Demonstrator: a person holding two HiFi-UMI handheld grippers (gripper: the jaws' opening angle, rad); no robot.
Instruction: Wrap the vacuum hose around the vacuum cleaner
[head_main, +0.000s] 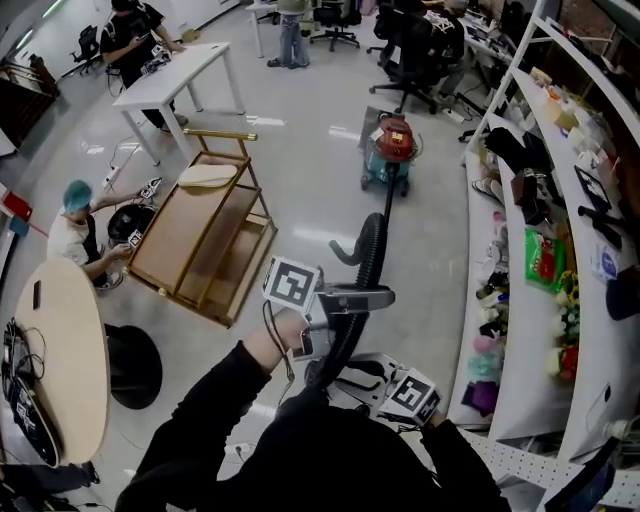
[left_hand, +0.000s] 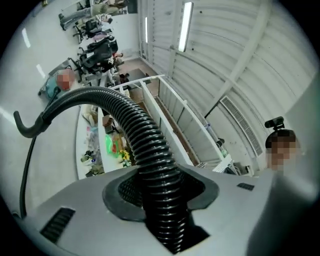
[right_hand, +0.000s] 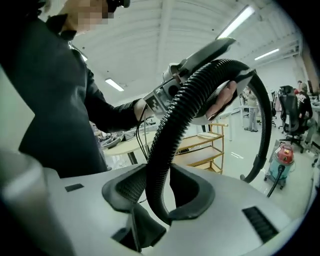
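1. Both grippers have the vacuum hose (head_main: 372, 245). My left gripper (left_hand: 161, 195) is clamped on it, and the right gripper (right_hand: 160, 200) looks closed on a lower stretch.
2. The vacuum cleaner (head_main: 392, 150) sits on the floor well ahead, with the hose running back to me.
3. I reckon I'm only at the gathering stage, no wrap yet.
4. Next I need to walk the slack over and loop it round the canister without kinking it.

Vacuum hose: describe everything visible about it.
The vacuum hose is black, ribbed, flexible-looking plastic, with a smooth curved section farther along. It arches in a loop between both tools. The left tool clamps it higher up, and the right tool grips it lower, close to the person's body. Beyond the left tool it runs toward the red-topped vacuum cleaner standing on the floor.
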